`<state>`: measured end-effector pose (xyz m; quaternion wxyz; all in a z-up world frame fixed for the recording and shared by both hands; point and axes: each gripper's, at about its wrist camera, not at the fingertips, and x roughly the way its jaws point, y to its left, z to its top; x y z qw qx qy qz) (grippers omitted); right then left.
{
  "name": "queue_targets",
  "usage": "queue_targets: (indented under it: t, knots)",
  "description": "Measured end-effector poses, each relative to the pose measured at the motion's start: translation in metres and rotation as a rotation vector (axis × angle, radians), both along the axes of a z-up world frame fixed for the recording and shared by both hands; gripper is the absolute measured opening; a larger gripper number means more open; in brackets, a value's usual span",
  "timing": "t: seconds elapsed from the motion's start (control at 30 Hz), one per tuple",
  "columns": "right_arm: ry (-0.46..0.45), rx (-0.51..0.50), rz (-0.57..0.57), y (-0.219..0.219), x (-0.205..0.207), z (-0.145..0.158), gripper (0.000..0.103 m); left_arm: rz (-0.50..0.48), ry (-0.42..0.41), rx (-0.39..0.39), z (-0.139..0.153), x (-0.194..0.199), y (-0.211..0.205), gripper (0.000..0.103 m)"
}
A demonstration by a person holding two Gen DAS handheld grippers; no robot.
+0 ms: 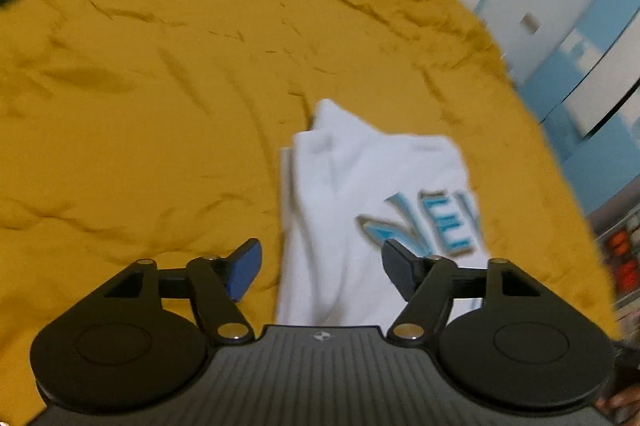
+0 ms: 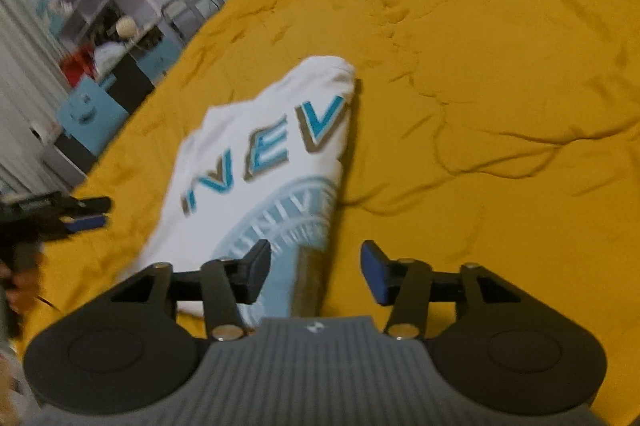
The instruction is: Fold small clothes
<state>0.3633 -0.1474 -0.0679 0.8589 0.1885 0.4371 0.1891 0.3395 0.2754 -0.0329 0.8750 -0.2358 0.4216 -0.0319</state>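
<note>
A small white T-shirt with blue lettering lies partly folded on a mustard-yellow bedspread. My left gripper is open and empty, hovering just over the shirt's near left part. In the right wrist view the shirt shows its blue letters and a round print. My right gripper is open and empty above the shirt's near right edge. The left gripper also shows in the right wrist view at the far left, beside the shirt.
The bedspread is wrinkled and stretches far to the back and sides. Shelves and blue furniture stand past the bed's left edge. A white and blue wall lies beyond the bed's right edge.
</note>
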Motion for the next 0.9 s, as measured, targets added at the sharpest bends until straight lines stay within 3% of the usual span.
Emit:
queue_targets:
  t: [0.17,0.5,0.63,0.7,0.73,0.77,0.83,0.9]
  knots:
    - [0.038,0.098,-0.031,0.004,0.036,-0.017,0.057,0.072,0.045,-0.180,-0.049,0.029,0.023,0.083]
    - [0.155,0.285,-0.111,0.001,0.108,-0.070,0.057,0.073,0.044,-0.370,-0.099,0.081,0.040,0.083]
    - [0.162,0.352,-0.121,0.004,0.135,-0.082,0.056,0.072,0.030,-0.430,-0.111,0.098,0.046,0.078]
    - [0.162,0.383,-0.132,0.005,0.150,-0.089,0.053,0.080,0.018,-0.447,-0.114,0.105,0.048,0.072]
    - [0.166,0.401,-0.141,0.006,0.158,-0.093,0.049,0.088,0.015,-0.458,-0.116,0.108,0.049,0.064]
    - [0.176,0.418,-0.152,0.007,0.164,-0.097,0.047,0.090,0.014,-0.475,-0.118,0.112,0.050,0.050]
    - [0.195,0.453,-0.167,0.009,0.175,-0.104,0.042,0.094,0.026,-0.517,-0.124,0.119,0.050,0.043]
    - [0.207,0.487,-0.179,0.011,0.184,-0.109,0.040,0.091,0.022,-0.500,-0.124,0.123,0.046,0.040]
